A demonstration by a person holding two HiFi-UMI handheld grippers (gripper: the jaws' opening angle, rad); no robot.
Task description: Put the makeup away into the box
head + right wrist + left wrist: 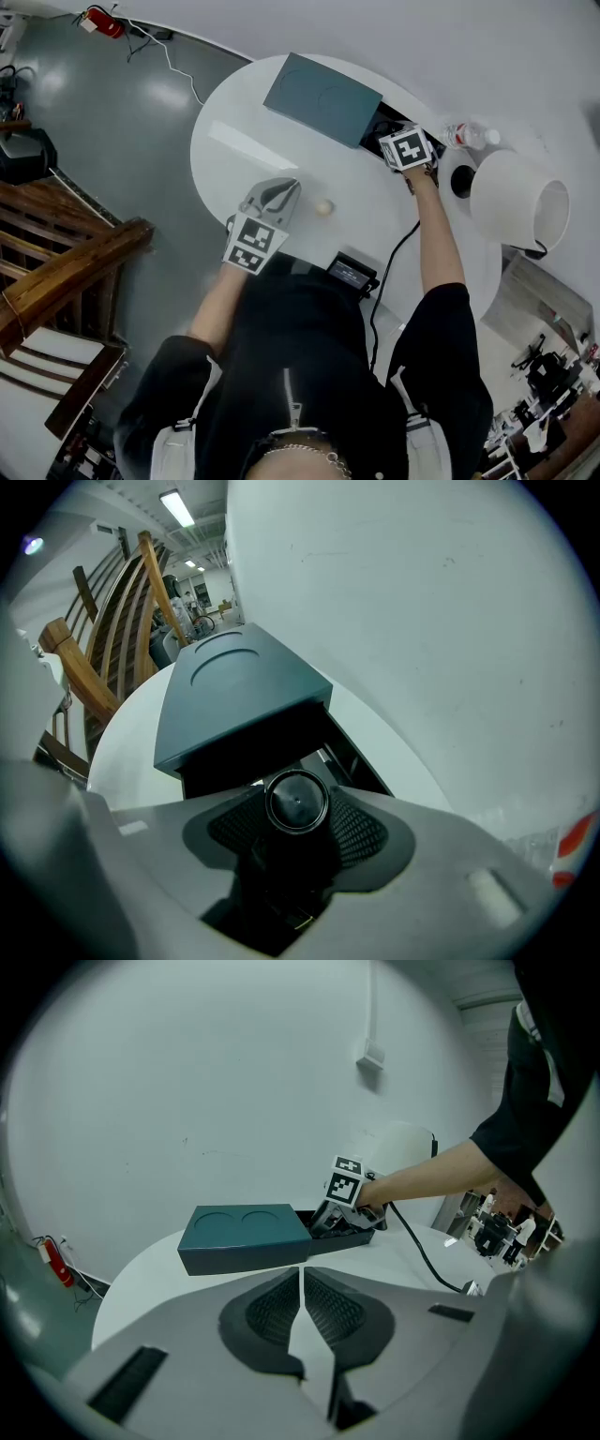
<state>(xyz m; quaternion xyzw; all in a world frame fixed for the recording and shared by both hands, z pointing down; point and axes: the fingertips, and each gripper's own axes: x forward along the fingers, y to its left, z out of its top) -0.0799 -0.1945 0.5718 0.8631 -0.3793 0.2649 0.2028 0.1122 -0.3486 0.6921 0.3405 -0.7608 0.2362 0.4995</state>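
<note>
A dark teal box lies at the far side of the round white table, its black drawer pulled out toward the right. My right gripper points steeply down over that drawer, shut on a black round-capped makeup container held end-on between its pads. My left gripper hovers over the table's near side, jaws together and holding nothing; in the left gripper view the box and my right gripper lie ahead. A small cream egg-shaped makeup item rests on the table just right of the left gripper.
A white lamp shade and a plastic bottle stand at the table's right. A small black device with a cable sits at the near edge. Wooden chairs stand to the left on the grey floor.
</note>
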